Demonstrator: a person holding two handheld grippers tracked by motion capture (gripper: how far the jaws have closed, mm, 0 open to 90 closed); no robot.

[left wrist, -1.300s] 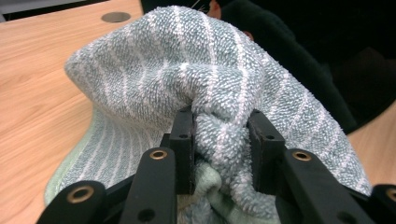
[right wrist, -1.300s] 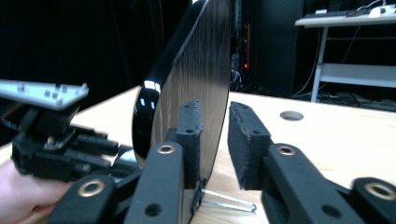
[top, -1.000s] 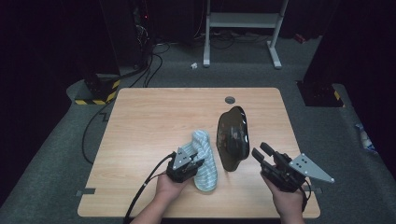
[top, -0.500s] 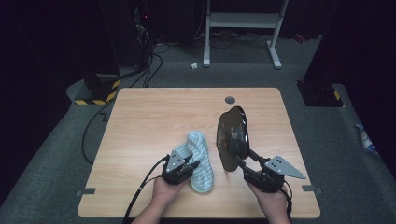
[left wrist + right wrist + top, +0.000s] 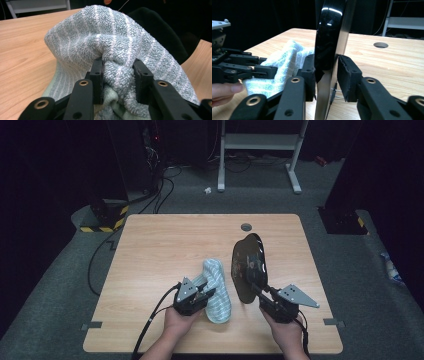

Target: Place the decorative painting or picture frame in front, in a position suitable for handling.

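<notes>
A pale green towel with white stripes (image 5: 216, 289) lies bunched on the wooden table (image 5: 165, 245) near its front edge. My left gripper (image 5: 207, 295) is shut on a fold of the towel (image 5: 112, 37), and the cloth bulges between its pads (image 5: 98, 75). Just right of the towel a glossy black plate (image 5: 250, 265) stands on its edge. My right gripper (image 5: 257, 290) has just been closing with the plate's near rim (image 5: 329, 37) between its jaws, and both pads now press on it. The left gripper (image 5: 262, 70) shows beside the towel (image 5: 287, 57) in the right gripper view.
A round cable hole (image 5: 246, 227) sits at the table's far edge, behind the plate. On the dark floor beyond stand a white metal frame (image 5: 260, 140) and a yellow-and-black striped block (image 5: 107, 217) with cables. The table's left half is bare wood.
My right gripper moved left and down to the plate's near rim and its jaws closed on it. The left gripper stayed on the towel.
</notes>
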